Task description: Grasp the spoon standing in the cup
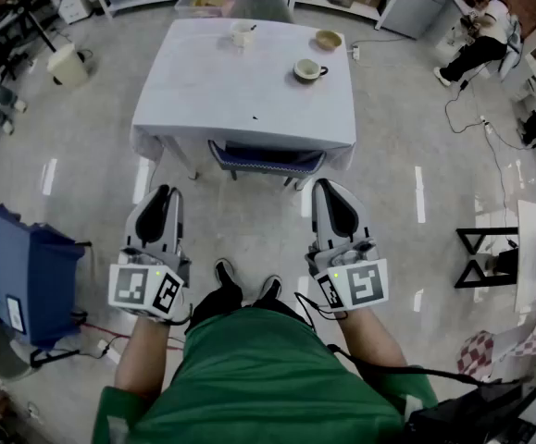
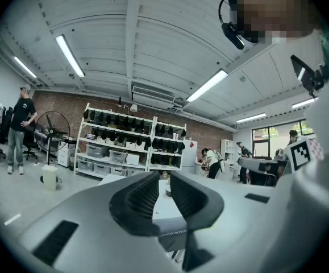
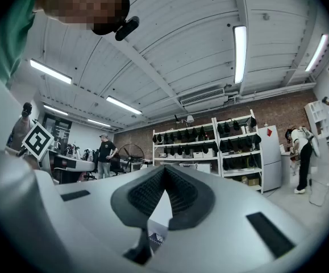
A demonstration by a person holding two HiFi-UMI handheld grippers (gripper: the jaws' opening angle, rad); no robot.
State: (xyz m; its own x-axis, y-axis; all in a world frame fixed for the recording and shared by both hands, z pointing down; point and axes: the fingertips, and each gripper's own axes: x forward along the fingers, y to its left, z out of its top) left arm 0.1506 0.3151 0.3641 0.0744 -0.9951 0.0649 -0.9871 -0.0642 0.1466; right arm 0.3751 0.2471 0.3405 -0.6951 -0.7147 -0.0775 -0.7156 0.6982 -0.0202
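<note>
The spoon (image 1: 251, 29) stood in the far cup (image 1: 241, 36), so the empty, pressed-together right gripper (image 1: 330, 197) needed to get close and open.

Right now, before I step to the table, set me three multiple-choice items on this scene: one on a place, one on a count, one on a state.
1. Where does the cup with the spoon stand?
A. at the far edge of the table
B. on the floor
C. on the chair

2. How many vessels are on the table?
A. one
B. three
C. five

3. How is the right gripper?
A. shut on the spoon
B. wide open
C. shut, empty

Answers:
1 A: the head view shows the cup by the table's far edge.
2 B: there are the cup, a bowl and a dark cup.
3 C: the jaw tips meet with nothing between them.
</note>
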